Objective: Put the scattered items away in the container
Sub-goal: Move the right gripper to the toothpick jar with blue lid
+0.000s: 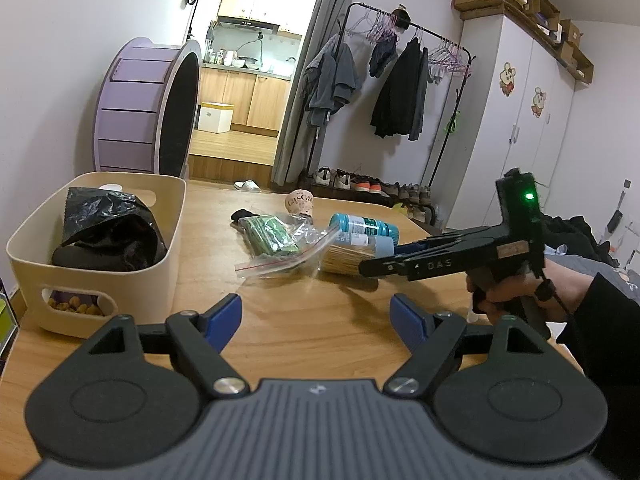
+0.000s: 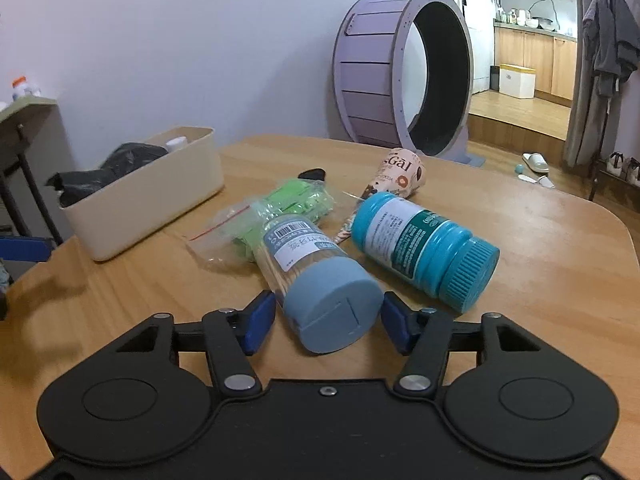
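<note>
The right gripper [image 2: 329, 322] straddles the toothpick jar's [image 2: 316, 276] blue cap, pads just beside it, not clearly pressing. Touching the jar lie a teal bottle [image 2: 424, 248] to its right and a zip bag [image 2: 276, 216] behind. The left gripper [image 1: 316, 320] gapes empty near the cream container [image 1: 100, 280], far left.

1. The storage bin [image 1: 100, 240] is cream, with a crumpled glossy black plastic bag [image 1: 108, 224] inside.
2. The toothpick jar [image 2: 316, 280] has a dusty-blue lid, pale straw-coloured sticks and a blue-and-white barcode label.
3. The pill bottle [image 2: 424, 248] is teal with a ribbed teal cap and a white and dark-green label.
4. The zip bag [image 2: 276, 216] is clear with a red seal strip and bright green contents.
5. The paper cone [image 2: 396, 176] is pinkish-beige, printed with brown lettering and spots.
6. The table [image 2: 520, 280] is warm honey wood grain.
7. The gripper pads [image 2: 260, 320] are royal blue on black arms.
</note>
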`<move>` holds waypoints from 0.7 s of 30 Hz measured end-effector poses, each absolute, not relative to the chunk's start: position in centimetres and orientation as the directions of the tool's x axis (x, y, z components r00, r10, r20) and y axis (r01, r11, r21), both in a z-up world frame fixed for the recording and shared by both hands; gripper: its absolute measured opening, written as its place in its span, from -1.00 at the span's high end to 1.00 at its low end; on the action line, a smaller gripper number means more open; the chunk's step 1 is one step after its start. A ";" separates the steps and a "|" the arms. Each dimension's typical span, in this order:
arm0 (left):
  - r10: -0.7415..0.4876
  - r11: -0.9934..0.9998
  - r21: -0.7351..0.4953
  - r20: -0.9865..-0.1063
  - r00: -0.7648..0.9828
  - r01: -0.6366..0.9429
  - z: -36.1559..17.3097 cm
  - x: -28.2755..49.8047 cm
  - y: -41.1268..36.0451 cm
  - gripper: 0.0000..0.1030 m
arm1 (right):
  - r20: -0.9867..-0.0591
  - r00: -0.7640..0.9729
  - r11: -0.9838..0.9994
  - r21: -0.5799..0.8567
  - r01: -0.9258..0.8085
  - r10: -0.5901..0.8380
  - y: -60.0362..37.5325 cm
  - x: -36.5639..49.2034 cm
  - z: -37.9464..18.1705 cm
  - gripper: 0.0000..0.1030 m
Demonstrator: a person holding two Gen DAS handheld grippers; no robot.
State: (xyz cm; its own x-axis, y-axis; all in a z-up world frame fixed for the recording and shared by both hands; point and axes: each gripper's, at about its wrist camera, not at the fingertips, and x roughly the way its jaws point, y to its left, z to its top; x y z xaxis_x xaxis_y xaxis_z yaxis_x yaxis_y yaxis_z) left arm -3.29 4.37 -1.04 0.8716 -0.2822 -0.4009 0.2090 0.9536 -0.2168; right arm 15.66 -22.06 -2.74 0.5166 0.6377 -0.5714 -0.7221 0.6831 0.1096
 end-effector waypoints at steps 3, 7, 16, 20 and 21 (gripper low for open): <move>-0.284 0.953 -0.213 -0.399 0.872 0.214 -1.0 -3.3 4.3 -0.56 | -0.543 0.524 0.685 0.138 -0.715 0.656 -22.7 15.0 -1.9 -0.07; -0.284 0.954 -0.210 -0.401 0.871 0.214 -1.1 -3.2 4.3 -0.56 | -0.499 0.530 0.677 0.171 -0.715 0.686 -23.5 14.6 -0.5 -0.01; -0.287 0.954 -0.204 -0.404 0.868 0.220 -1.3 -2.8 4.0 -0.56 | -0.477 0.531 0.664 0.160 -0.731 0.700 -22.3 13.7 0.5 0.01; -0.288 0.954 -0.201 -0.406 0.867 0.222 -1.4 -2.9 4.0 -0.56 | -0.484 0.512 0.649 0.167 -0.742 0.710 -20.9 13.8 0.1 0.01; -0.287 0.954 -0.200 -0.406 0.868 0.222 -1.4 -2.9 4.0 -0.56 | -0.490 0.505 0.644 0.163 -0.748 0.710 -20.5 13.8 -0.1 -0.01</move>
